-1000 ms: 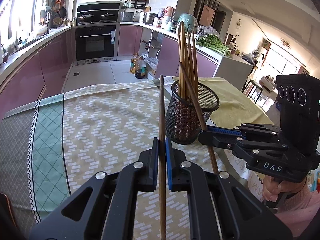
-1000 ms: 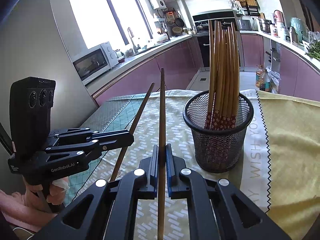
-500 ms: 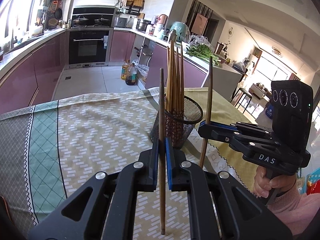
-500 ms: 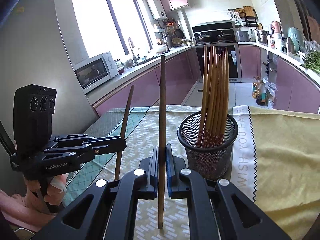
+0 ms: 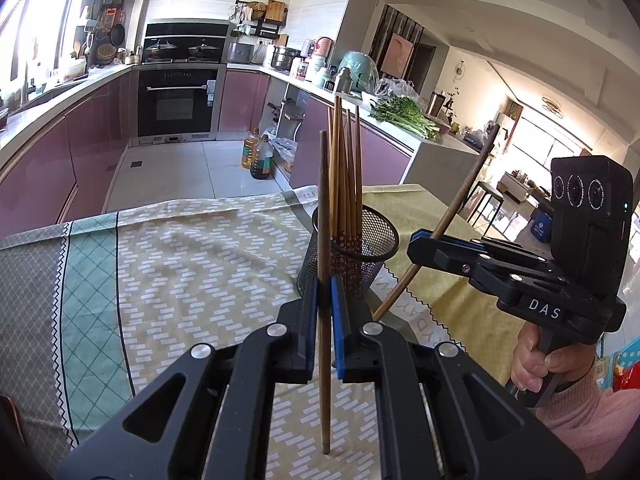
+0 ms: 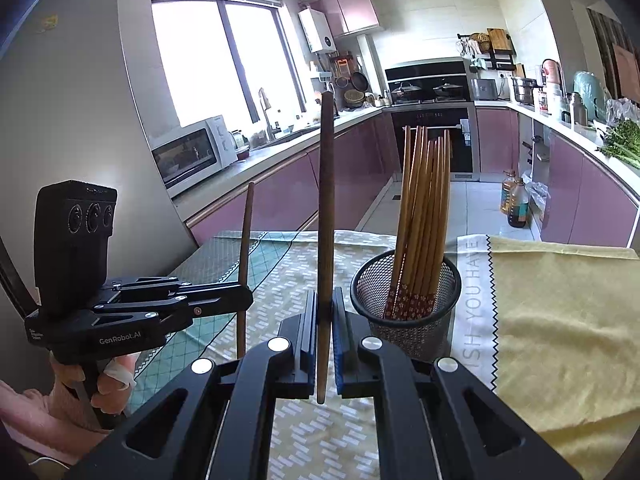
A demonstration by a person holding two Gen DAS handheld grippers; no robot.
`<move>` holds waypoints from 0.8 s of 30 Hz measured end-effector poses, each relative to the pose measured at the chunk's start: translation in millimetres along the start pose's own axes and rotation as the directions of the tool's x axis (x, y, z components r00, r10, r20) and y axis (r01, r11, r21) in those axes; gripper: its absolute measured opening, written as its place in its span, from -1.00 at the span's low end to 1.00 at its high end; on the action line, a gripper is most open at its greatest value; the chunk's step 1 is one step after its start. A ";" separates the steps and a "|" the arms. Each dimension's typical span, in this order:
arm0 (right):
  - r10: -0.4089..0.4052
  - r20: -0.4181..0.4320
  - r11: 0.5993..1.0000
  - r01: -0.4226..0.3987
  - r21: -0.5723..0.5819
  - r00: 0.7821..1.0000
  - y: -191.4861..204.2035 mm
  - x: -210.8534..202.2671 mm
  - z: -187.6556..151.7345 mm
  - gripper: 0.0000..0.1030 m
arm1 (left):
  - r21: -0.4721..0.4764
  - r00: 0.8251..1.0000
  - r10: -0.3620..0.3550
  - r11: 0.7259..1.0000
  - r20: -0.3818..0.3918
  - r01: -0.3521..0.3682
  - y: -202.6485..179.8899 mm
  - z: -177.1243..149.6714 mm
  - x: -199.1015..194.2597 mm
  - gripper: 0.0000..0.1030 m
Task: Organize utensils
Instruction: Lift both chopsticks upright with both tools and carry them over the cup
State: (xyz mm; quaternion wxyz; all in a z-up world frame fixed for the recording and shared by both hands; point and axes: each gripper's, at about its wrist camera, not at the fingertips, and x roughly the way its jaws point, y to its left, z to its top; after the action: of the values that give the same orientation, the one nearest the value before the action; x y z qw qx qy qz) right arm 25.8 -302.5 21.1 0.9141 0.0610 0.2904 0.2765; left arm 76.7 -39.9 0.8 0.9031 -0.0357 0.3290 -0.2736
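A black mesh holder [image 5: 356, 252] [image 6: 406, 304] stands on the tablecloth with several wooden chopsticks [image 6: 420, 216] upright in it. My left gripper [image 5: 325, 292] is shut on a dark brown chopstick [image 5: 325, 216] held upright, just in front of the holder. My right gripper [image 6: 325, 312] is shut on another dark chopstick [image 6: 326, 208], left of the holder and above the cloth. In the left wrist view the right gripper [image 5: 416, 242] shows at the right, its chopstick [image 5: 452, 216] leaning. The left gripper [image 6: 244, 296] shows at the left of the right wrist view.
A patterned tablecloth [image 5: 180, 264] covers the table, with a yellow cloth [image 6: 560, 320] on its right part. A hand [image 5: 540, 364] in a pink sleeve holds the right gripper. Purple kitchen cabinets, an oven [image 5: 176, 104] and oil bottles [image 5: 258, 156] lie beyond the table.
Both grippers have pulled back and risen a little from the holder. The right gripper's chopstick has tipped from leaning against the holder to leaning away to the right.
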 end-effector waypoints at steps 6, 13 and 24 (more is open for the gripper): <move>-0.006 0.017 1.000 0.006 -0.012 1.000 -0.2 -2.5 5.8 -0.88 | 0.004 1.000 -0.001 1.000 0.013 0.000 -0.3 3.6 -1.1 -0.86; -0.014 0.032 1.000 0.015 -0.023 0.999 -0.1 -6.2 9.6 -0.89 | 0.007 0.999 -0.013 1.000 0.032 0.013 -0.6 7.4 -6.8 -0.86; -0.026 0.052 0.999 0.027 -0.030 0.998 -1.7 -10.7 14.8 -0.89 | 0.020 0.999 -0.018 1.000 0.048 0.017 -4.7 14.9 -10.6 -0.86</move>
State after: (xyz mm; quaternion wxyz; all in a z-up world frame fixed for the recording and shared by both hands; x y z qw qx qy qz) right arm 27.7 -308.9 38.1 0.9257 0.0503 0.2633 0.2669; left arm 76.9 -40.1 19.7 0.9086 -0.0365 0.3043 -0.2838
